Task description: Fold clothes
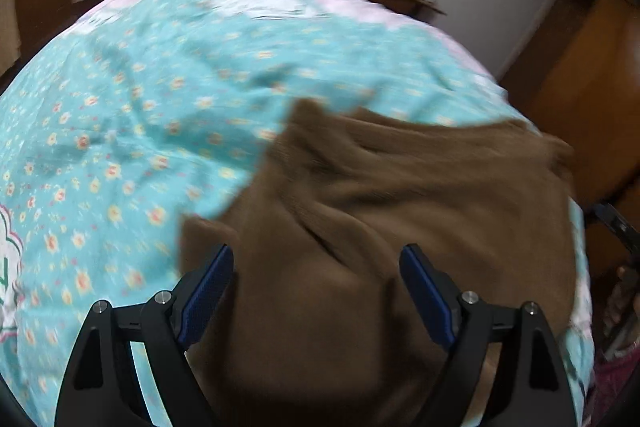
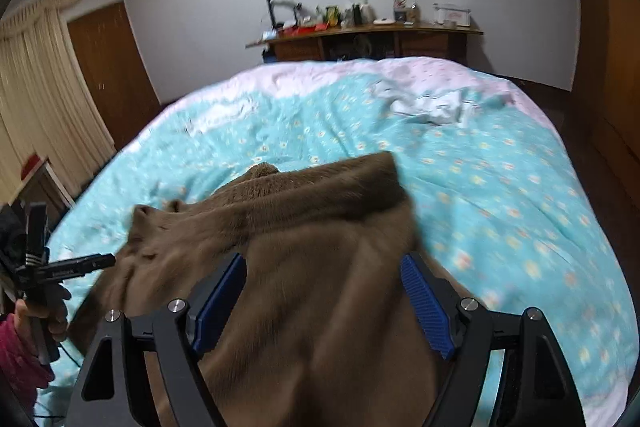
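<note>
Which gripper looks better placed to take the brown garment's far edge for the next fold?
Probably right: the right gripper, jaws open, faces the brown garment's raised far edge; the left gripper, also open, faces its middle.

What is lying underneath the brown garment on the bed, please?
The brown garment rests on a turquoise floral quilt that shows all around it. Whatever lies directly beneath the garment is covered and cannot be seen.
</note>
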Tool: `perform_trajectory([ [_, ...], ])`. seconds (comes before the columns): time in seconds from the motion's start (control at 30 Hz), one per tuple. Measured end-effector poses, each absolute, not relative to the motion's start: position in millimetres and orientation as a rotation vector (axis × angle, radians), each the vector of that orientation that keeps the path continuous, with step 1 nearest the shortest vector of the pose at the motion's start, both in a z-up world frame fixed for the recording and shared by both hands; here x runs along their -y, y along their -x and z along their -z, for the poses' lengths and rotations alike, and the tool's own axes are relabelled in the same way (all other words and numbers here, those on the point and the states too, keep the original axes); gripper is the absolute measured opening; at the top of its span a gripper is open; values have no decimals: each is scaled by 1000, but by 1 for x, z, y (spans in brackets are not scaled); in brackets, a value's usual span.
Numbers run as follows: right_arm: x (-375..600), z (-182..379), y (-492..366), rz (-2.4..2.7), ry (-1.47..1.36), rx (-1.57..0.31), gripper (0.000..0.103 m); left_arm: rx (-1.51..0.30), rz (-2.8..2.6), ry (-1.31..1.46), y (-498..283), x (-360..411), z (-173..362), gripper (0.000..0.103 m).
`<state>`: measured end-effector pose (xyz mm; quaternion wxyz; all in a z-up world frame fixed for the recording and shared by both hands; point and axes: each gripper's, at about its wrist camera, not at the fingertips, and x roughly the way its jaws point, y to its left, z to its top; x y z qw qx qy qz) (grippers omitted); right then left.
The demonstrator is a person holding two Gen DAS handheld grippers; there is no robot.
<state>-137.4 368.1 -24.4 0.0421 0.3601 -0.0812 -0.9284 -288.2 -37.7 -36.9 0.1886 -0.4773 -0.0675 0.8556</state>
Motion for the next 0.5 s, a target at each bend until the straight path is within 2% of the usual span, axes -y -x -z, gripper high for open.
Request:
perform_trajectory([
  [0.27, -430, 34, 31, 2813, -1195, 513, 81, 26, -2246, 1193, 204, -54, 6, 89],
  [0.5, -452, 69, -7, 2745, -1301, 653, 81, -37, -2204, 1273, 190, -101, 39, 89],
])
